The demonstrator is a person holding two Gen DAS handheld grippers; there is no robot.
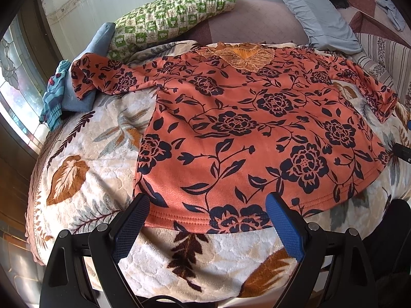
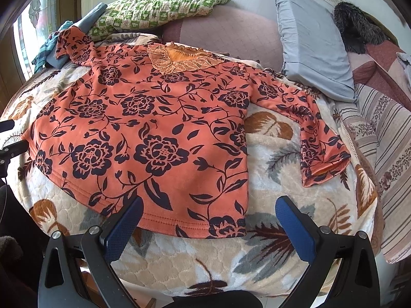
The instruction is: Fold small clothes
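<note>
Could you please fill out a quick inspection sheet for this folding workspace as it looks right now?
Surface: leaf-print blanket covering the bed.
Job's things: orange floral top spread flat, sleeves out, unfolded.
Clutter: green pillow, grey pillow, blue clothes under one sleeve.
Grippers: left gripper and right gripper open, at the hem, holding nothing.
Cables: thin dark cable at the bottom edge.
Surroundings: window at the left.

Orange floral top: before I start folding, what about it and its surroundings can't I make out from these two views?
- Back of the orange floral top: it lies front up in both views.
- Left sleeve cuff: draped over the blue folded clothes, its end crumpled.
- Dark furry item behind the grey pillow: partly hidden, unidentifiable.
- Left gripper and right gripper bodies: cut off by the bottom edge.
</note>
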